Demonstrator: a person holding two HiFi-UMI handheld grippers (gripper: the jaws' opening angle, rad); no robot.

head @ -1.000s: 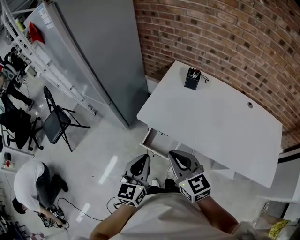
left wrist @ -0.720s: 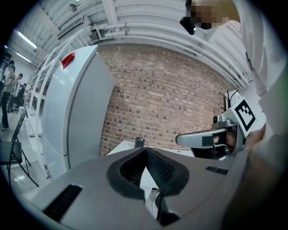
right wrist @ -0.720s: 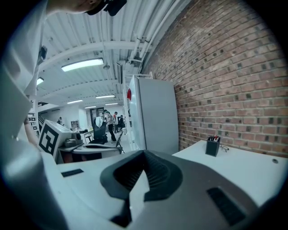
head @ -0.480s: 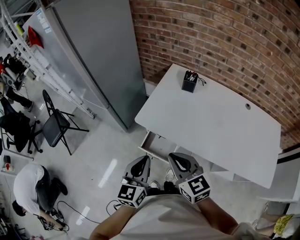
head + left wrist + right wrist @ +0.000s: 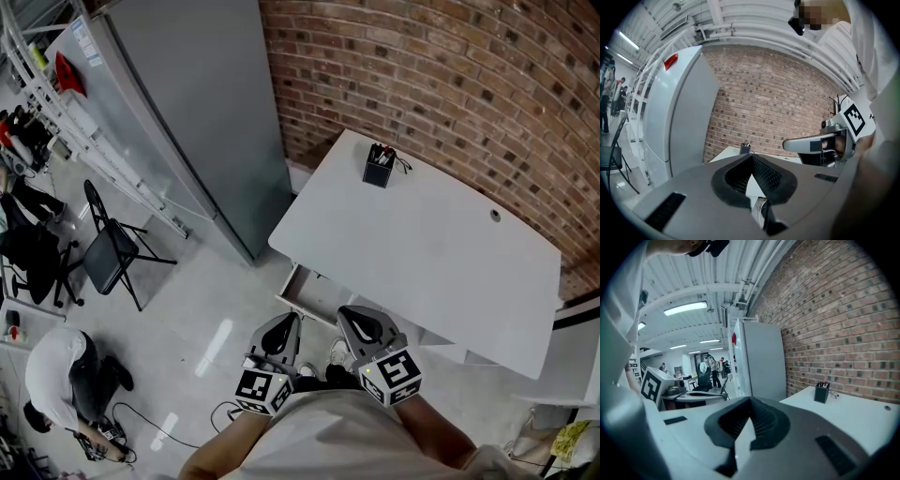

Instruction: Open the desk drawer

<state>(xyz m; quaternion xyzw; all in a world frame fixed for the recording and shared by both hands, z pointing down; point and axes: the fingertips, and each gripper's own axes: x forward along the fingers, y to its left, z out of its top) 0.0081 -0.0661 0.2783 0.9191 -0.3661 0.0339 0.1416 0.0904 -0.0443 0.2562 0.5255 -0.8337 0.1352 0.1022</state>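
Pointing forward side by side, both grippers are keeping their jaws pressed together with nothing between them: the left gripper [image 5: 751,157] is showing its ribbed pads meeting at the tip, and the right gripper [image 5: 750,401] is showing the same. Neither is touching anything. In the head view the drawer [image 5: 302,289] is lying just ahead of and below the left gripper's tip, left of the right gripper's tip, apart from both; it is sticking partway out from under the near left corner of the white desk [image 5: 441,258]. Farther beyond the jaws a dark pen holder [image 5: 379,167] is standing on the desk near the brick wall [image 5: 450,75]. Off to the left of the jaws a tall grey cabinet [image 5: 197,103] is standing, with a folding chair [image 5: 111,251] and a crouching person [image 5: 56,375] on the floor beyond it.
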